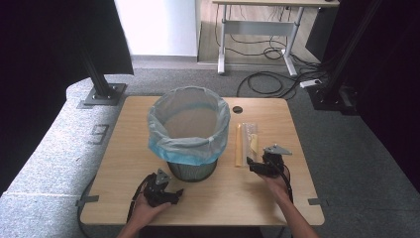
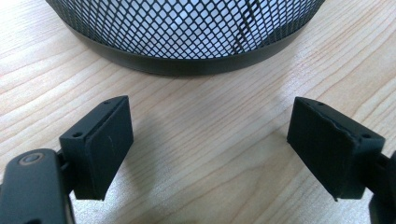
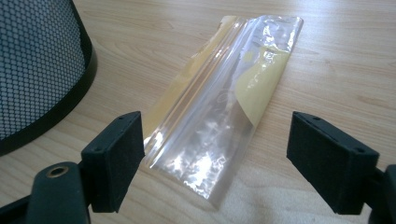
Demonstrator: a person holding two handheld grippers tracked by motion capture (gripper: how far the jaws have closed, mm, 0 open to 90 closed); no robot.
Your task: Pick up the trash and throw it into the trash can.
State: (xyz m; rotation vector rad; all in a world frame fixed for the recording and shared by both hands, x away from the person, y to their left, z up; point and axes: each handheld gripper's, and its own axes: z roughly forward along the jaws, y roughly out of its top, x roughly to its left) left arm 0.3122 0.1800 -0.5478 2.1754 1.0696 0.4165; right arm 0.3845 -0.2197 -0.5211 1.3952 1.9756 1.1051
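Nothing looks started: the clear bag lies flat at the lined bin's three o'clock; both the right gripper and left gripper have fingers spread, empty.

We can read only one mark: a grey figure on the carpet, at nine o'clock from the table. It looks like a "9" or a "3"; we cannot tell which.
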